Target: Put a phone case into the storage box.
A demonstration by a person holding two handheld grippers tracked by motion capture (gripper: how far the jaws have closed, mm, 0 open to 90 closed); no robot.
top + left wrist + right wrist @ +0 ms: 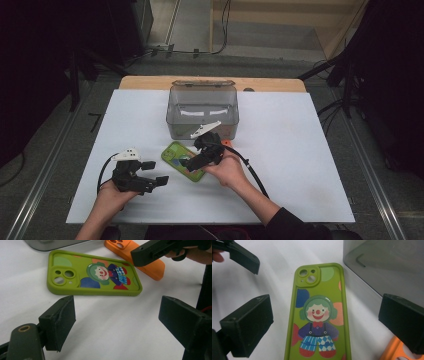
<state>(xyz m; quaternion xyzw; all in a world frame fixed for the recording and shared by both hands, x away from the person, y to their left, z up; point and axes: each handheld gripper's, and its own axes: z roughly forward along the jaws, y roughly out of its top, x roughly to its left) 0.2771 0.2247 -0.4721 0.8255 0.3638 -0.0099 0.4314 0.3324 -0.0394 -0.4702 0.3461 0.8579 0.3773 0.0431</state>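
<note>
Green clown-print phone case lies flat; right gripper hovers above it, jaws apart; left gripper, at nine o'clock, likewise parted.

You have two phone cases on the table: one green case with a clown picture, lying flat with its back up, and one orange case just beside it, part of it covered in each view. You have one grey see-through box, standing behind the cases at the far side of the white table. You are holding two grippers, one per hand: the left gripper and the right gripper, each with two black jaws, four jaws in all. The green case has three round holes in its camera corner
</note>
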